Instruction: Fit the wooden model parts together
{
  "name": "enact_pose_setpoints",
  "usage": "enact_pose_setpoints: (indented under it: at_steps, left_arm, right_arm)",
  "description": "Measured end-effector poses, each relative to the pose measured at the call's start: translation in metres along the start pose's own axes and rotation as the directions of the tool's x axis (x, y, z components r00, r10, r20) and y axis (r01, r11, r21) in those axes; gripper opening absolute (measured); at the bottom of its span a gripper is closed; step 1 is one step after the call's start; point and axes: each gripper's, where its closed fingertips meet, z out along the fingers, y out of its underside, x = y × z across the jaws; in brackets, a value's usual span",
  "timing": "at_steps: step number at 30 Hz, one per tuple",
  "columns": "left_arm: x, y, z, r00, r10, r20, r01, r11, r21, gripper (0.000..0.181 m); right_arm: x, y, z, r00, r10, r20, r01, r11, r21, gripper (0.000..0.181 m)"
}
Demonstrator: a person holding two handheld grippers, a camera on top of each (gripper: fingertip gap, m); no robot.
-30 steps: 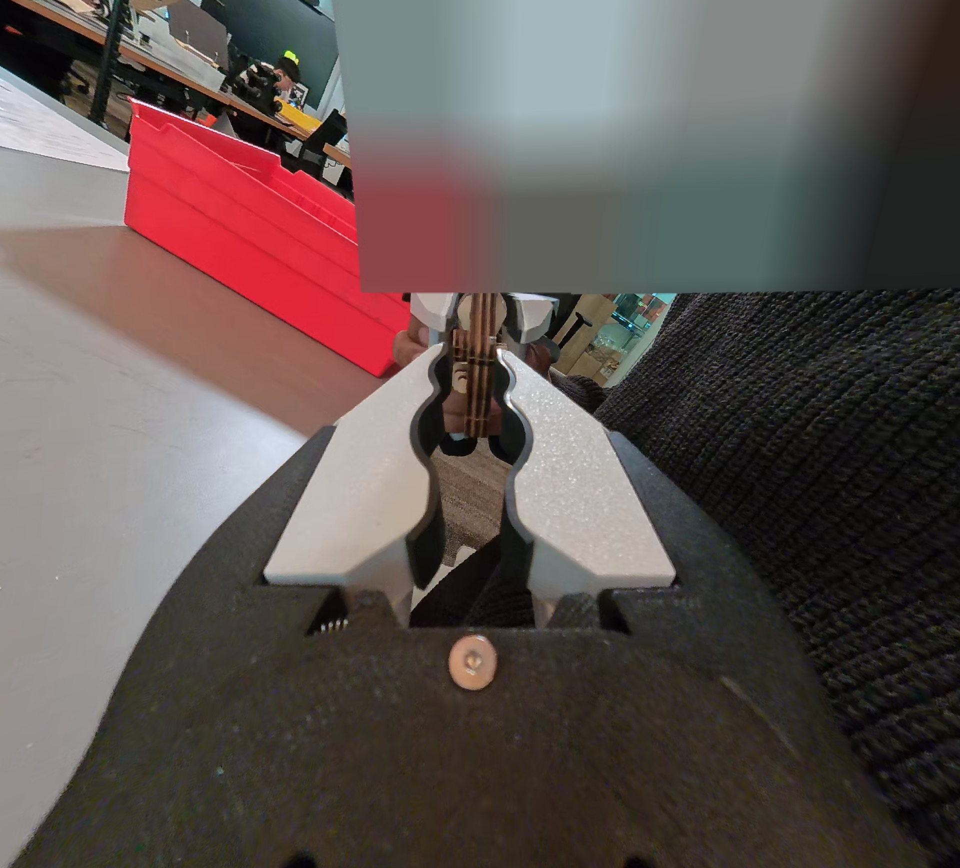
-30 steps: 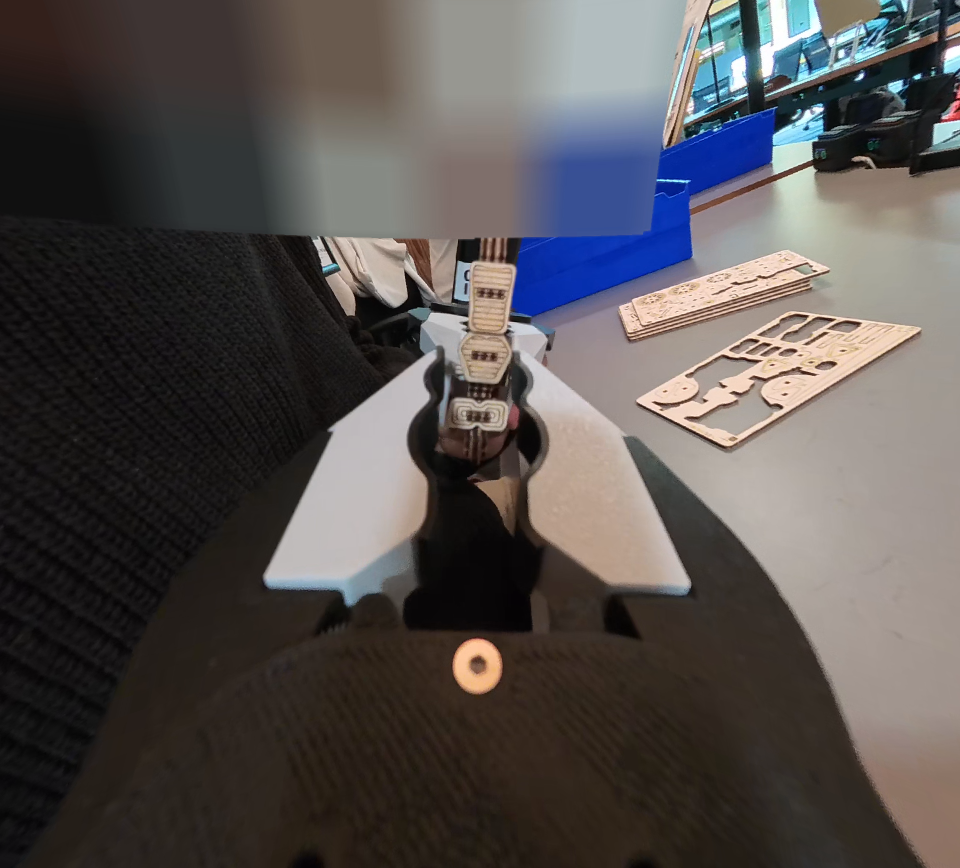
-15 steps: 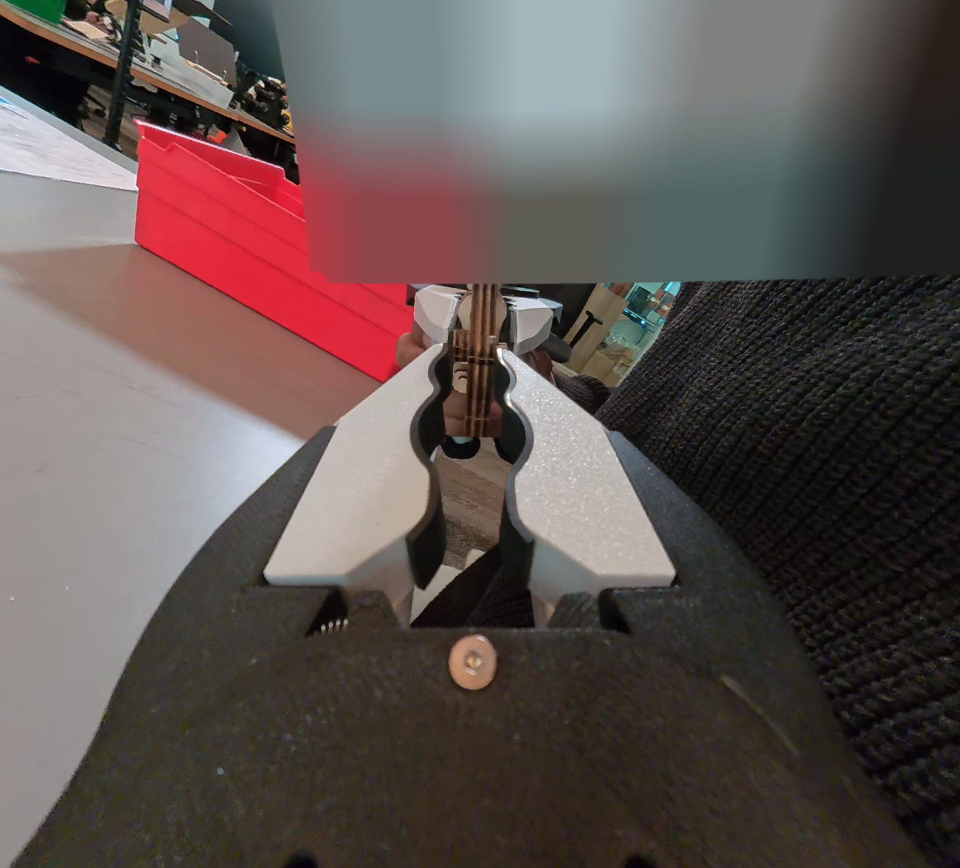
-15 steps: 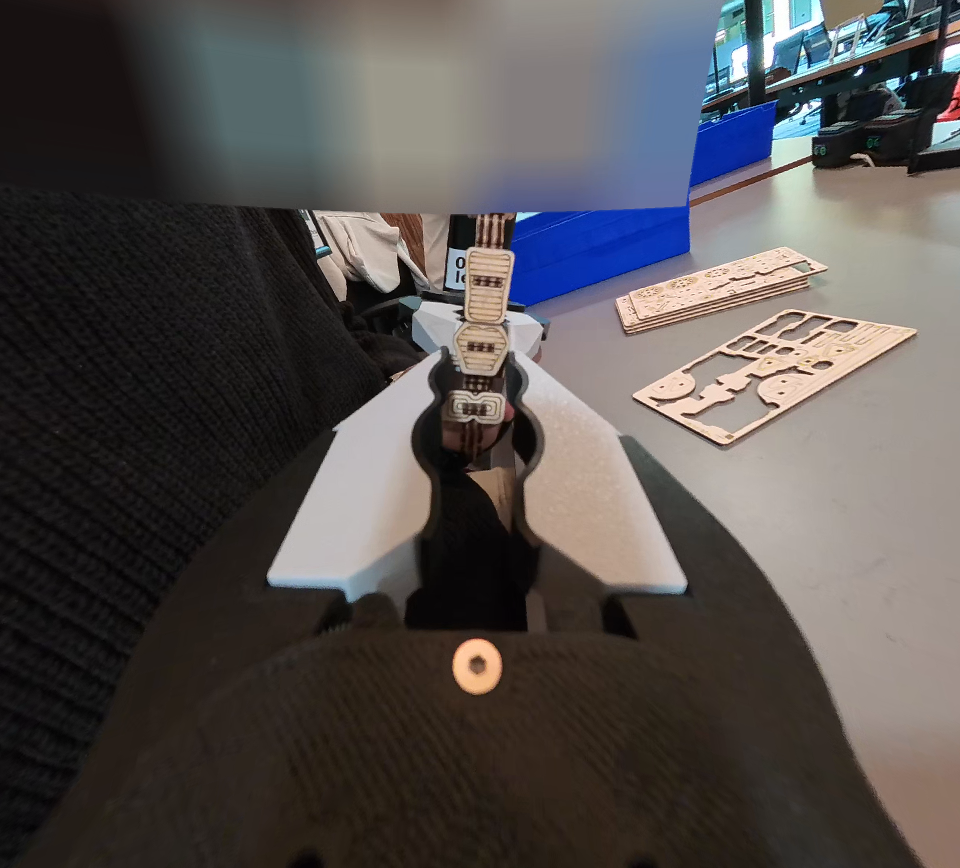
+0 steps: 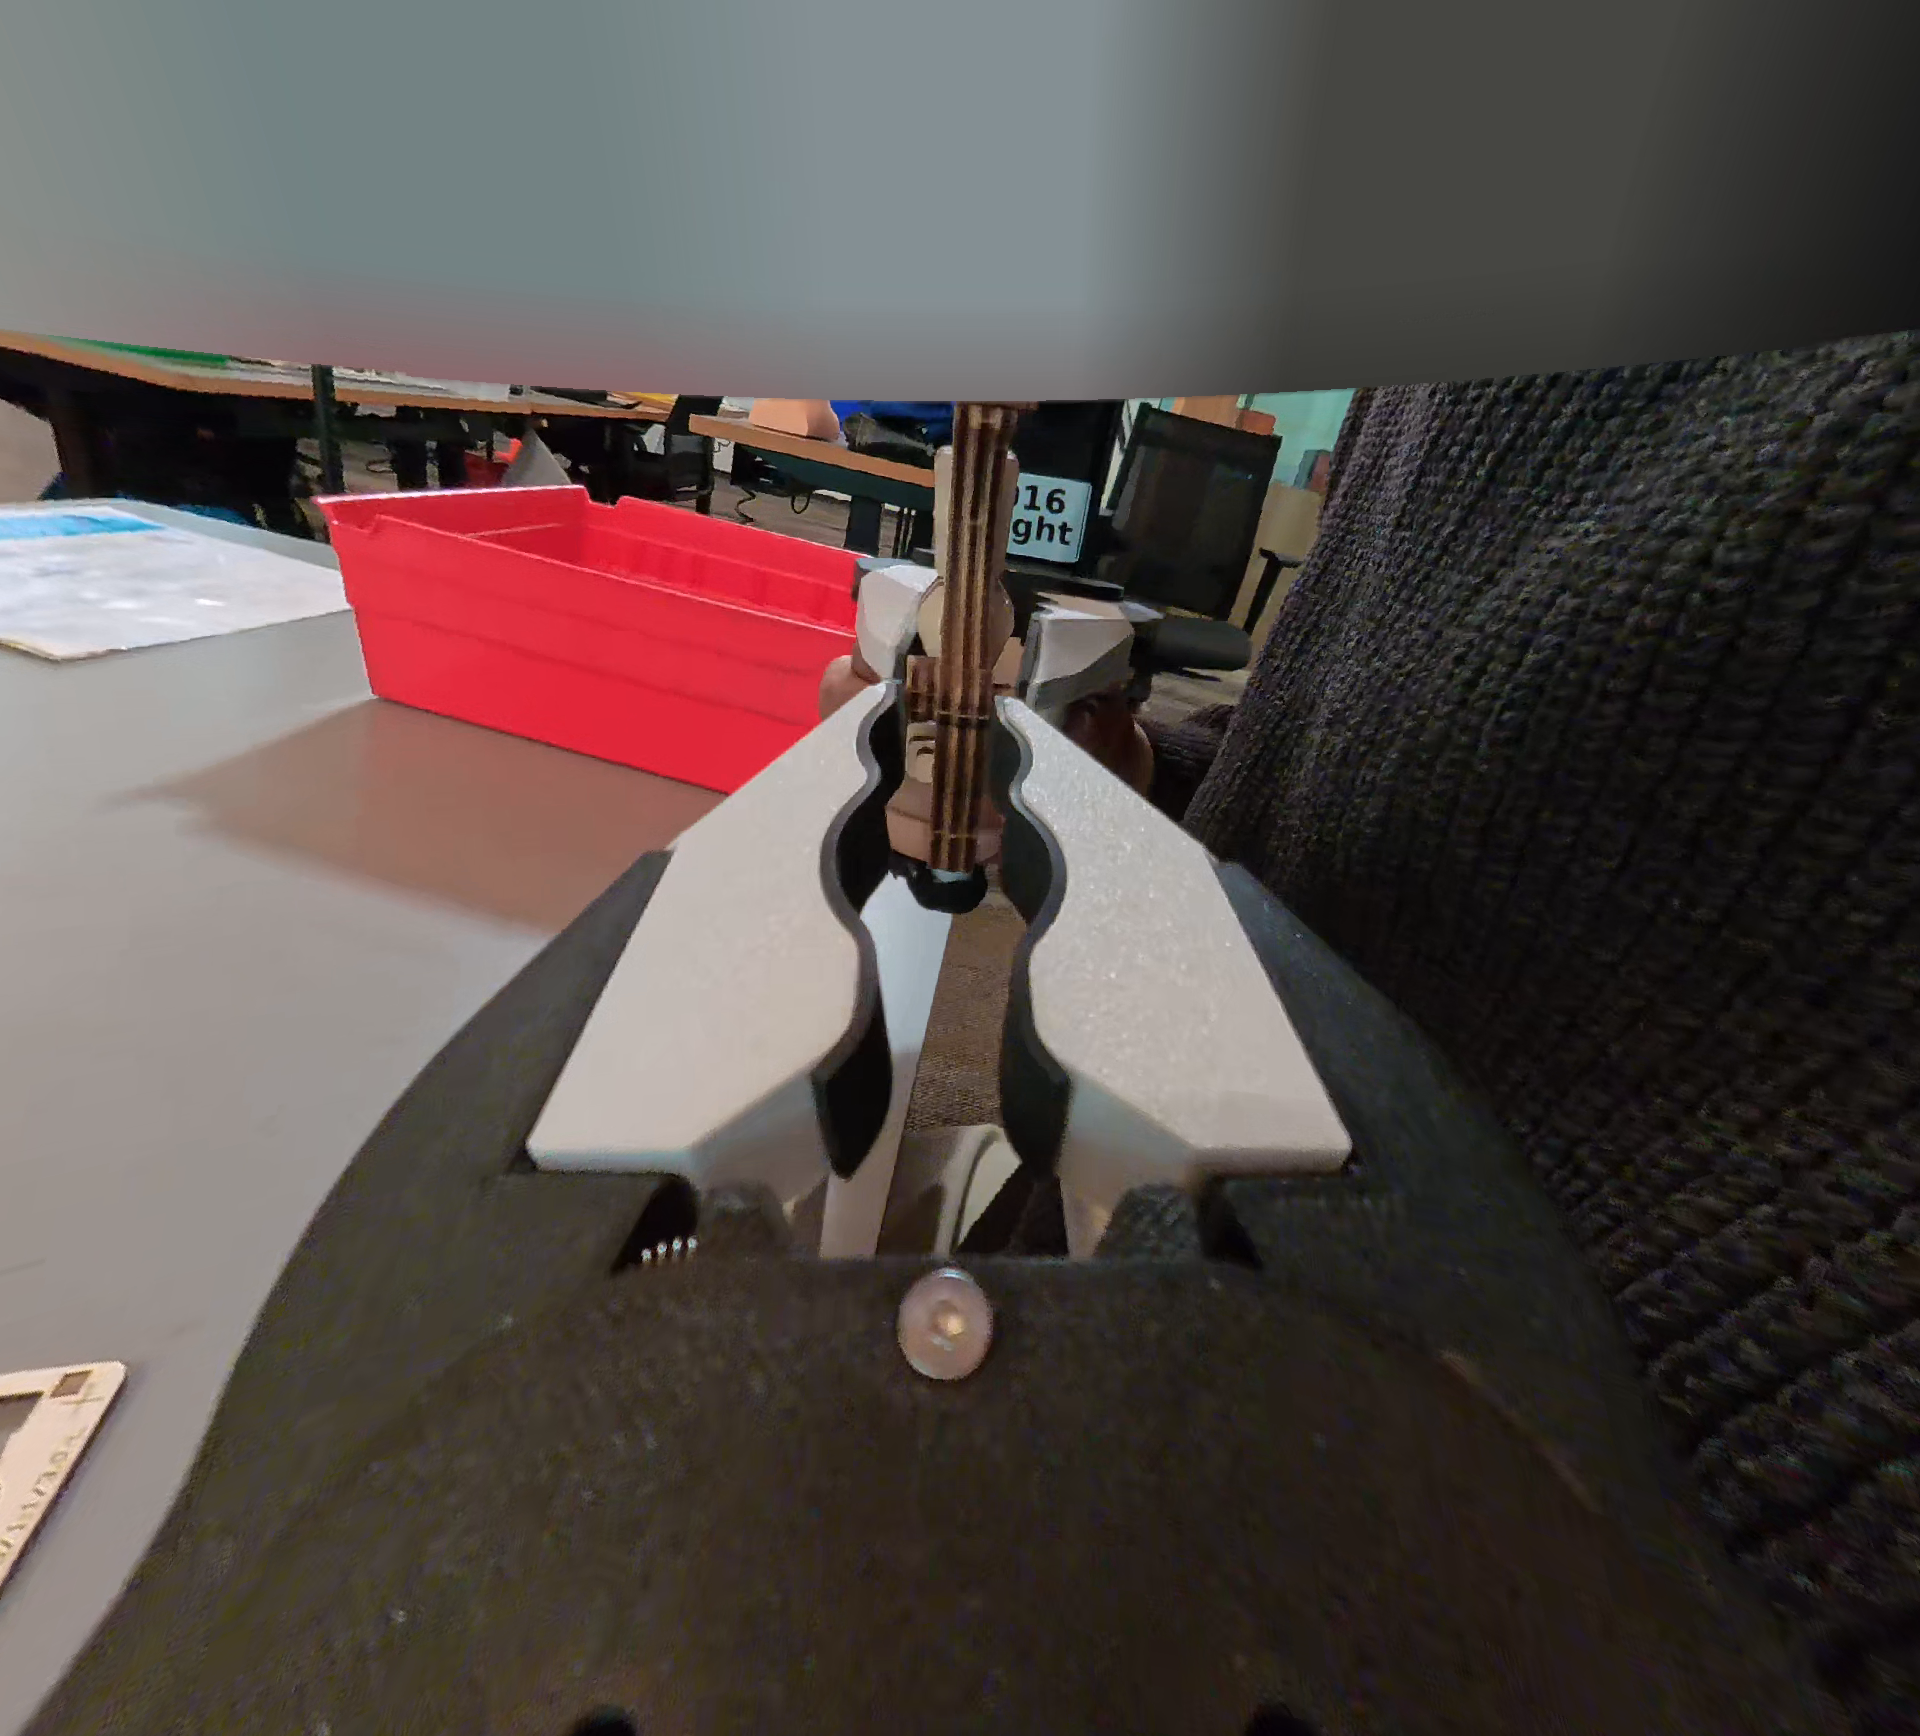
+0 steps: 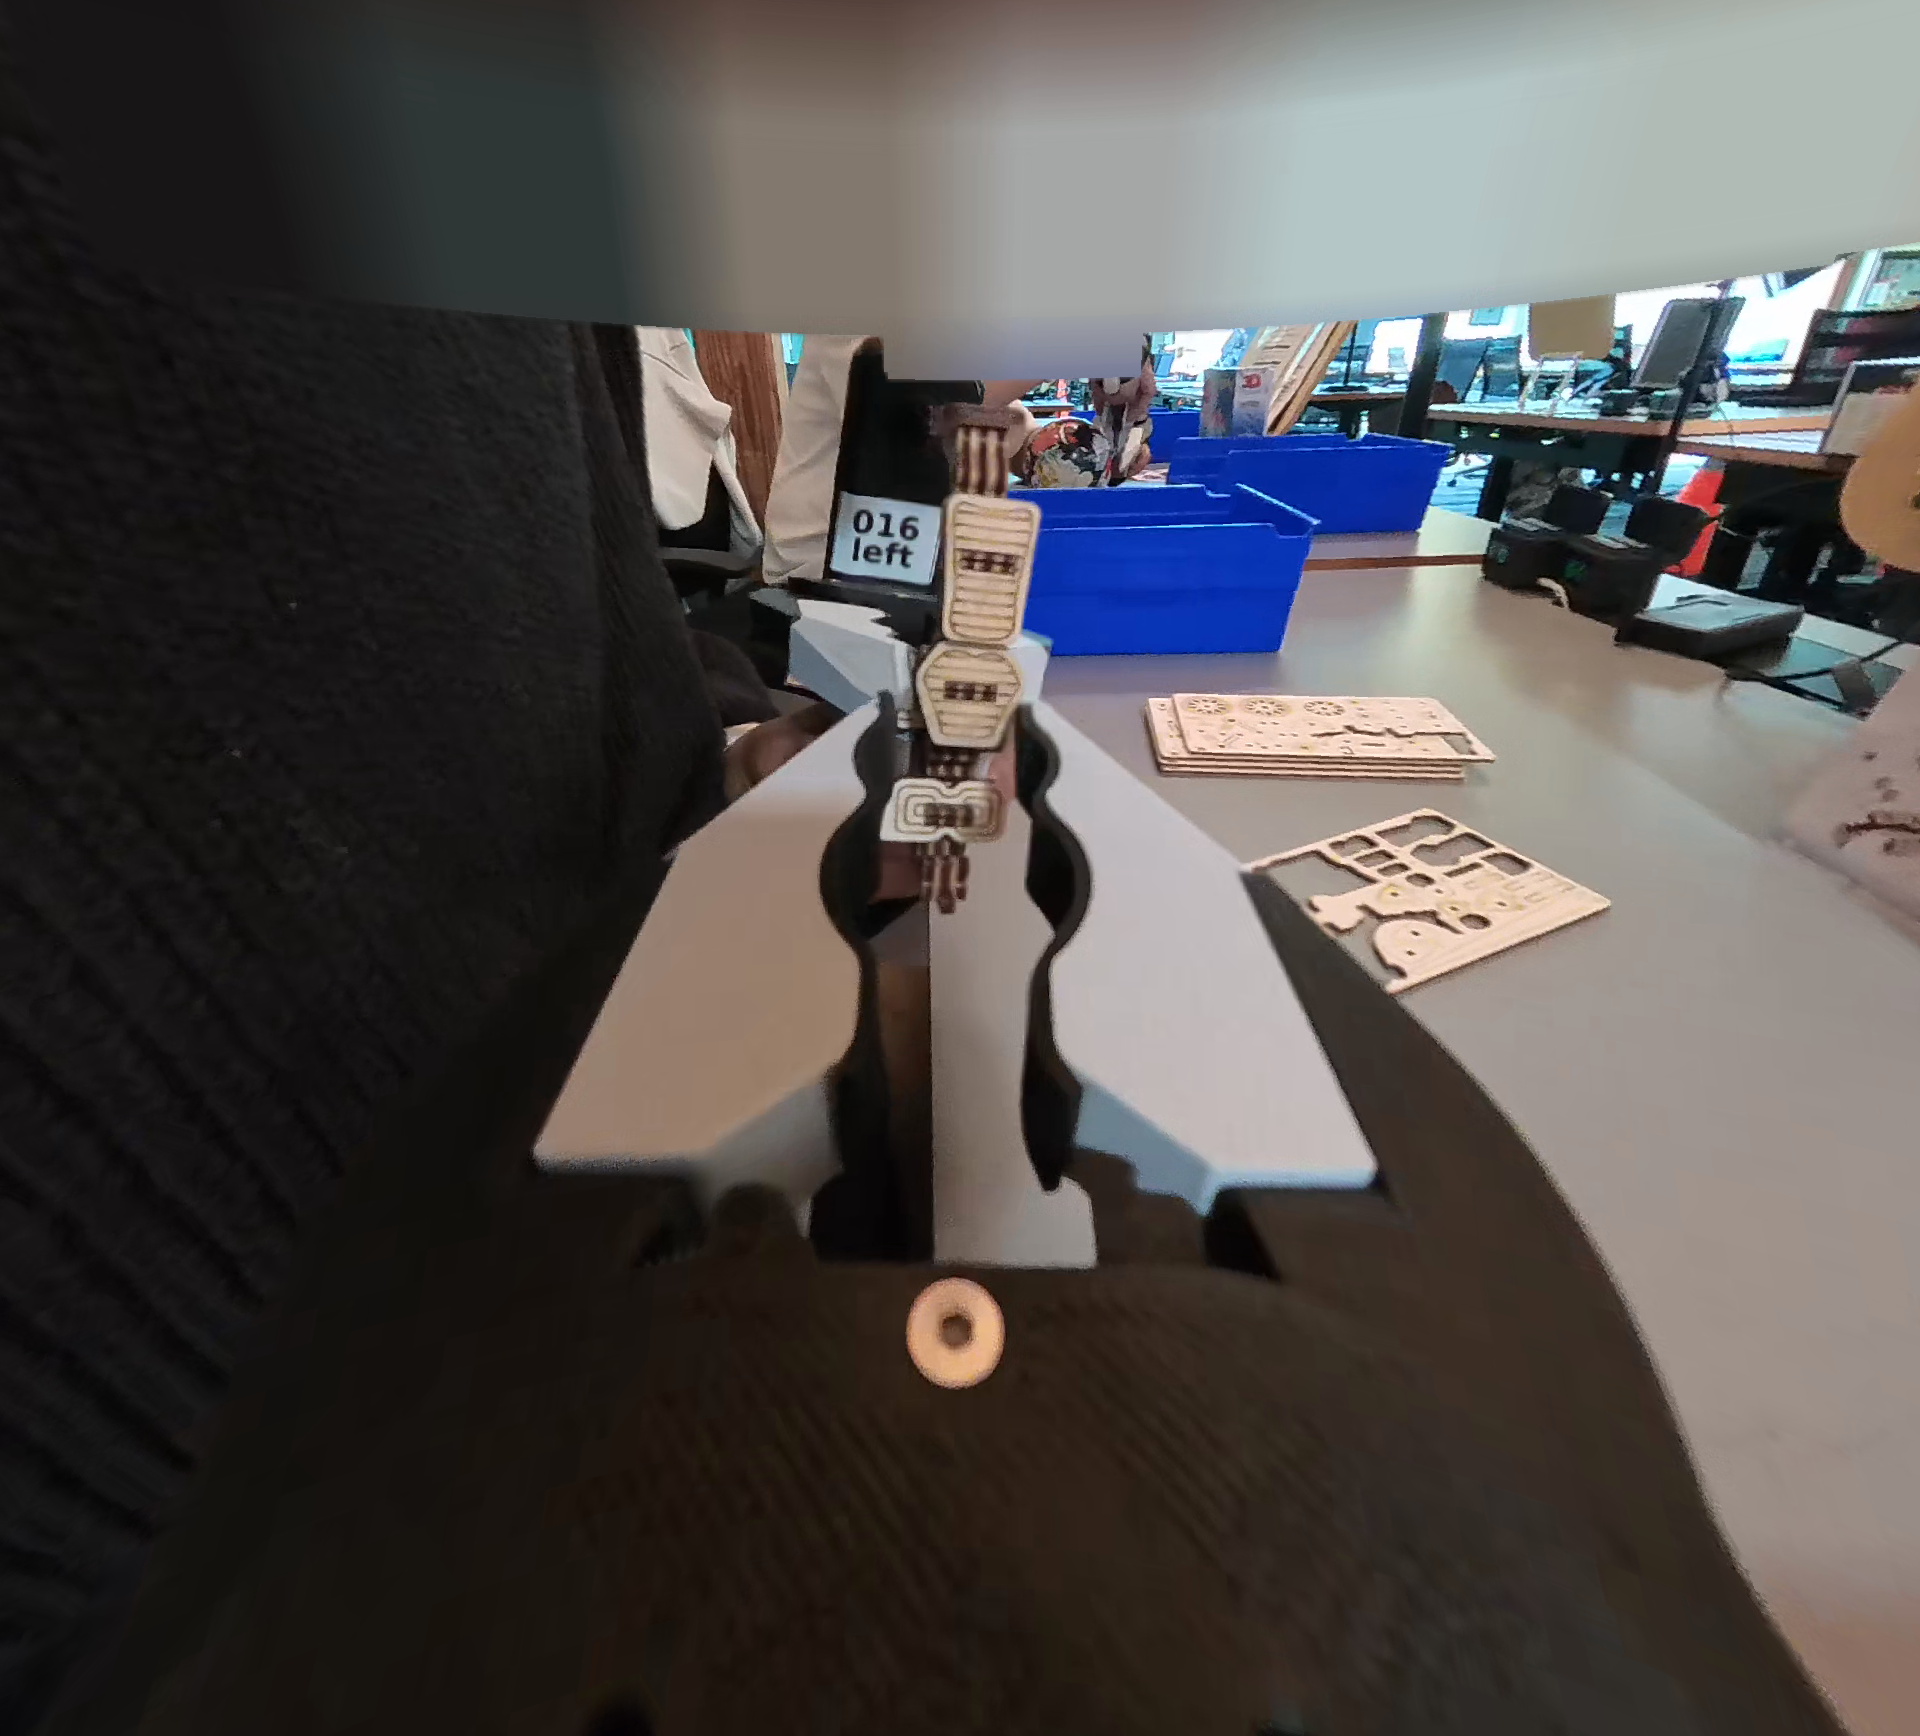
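We are clamping the wooden model (image 5: 961, 647) upright between left gripper (image 5: 945, 730) and right gripper (image 6: 951, 751), both clenched on it, risking snapping its thin layers if we twist.

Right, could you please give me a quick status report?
Both grippers, left and right, shut on wooden model. Held upright above the table. Nothing in the way.

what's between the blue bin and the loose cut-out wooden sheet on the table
In the right wrist view, a stack of wooden sheets lies on the grey table between the blue bin and the cut-out sheet.
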Motion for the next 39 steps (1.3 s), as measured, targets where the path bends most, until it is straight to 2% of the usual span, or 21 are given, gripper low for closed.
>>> enact_pose_setpoints:
  at_steps: [6, 23, 26, 32, 39]
  left_arm:
    - [0.003, -0.001, 0.000, 1.000, 0.030, -0.008, -0.030, 1.000, -0.007, 0.013]
    - [0.001, 0.004, 0.001, 0.999, -0.028, -0.034, 0.027, 0.999, -0.029, 0.013]
    - [-0.005, 0.008, 0.001, 0.998, -0.067, -0.016, 0.066, 0.997, -0.046, 0.013]
    - [-0.019, 0.016, 0.002, 0.967, -0.254, -0.005, 0.254, 0.966, -0.050, 0.013]
    - [-0.017, 0.017, 0.003, 0.975, -0.223, 0.010, 0.223, 0.973, -0.060, 0.013]
  right_arm:
    - [-0.003, -0.001, 0.000, 1.000, 0.002, 0.015, -0.002, 1.000, 0.000, 0.021]
    - [-0.004, 0.004, -0.002, 0.987, 0.141, 0.076, -0.141, 0.990, -0.013, 0.021]
    - [0.000, 0.007, -0.002, 0.985, 0.162, 0.061, -0.160, 0.987, -0.025, 0.021]
    - [0.014, 0.019, -0.004, 0.949, 0.315, 0.028, -0.314, 0.948, -0.052, 0.021]
    - [0.014, 0.020, -0.005, 0.948, 0.317, 0.023, -0.316, 0.947, -0.058, 0.021]
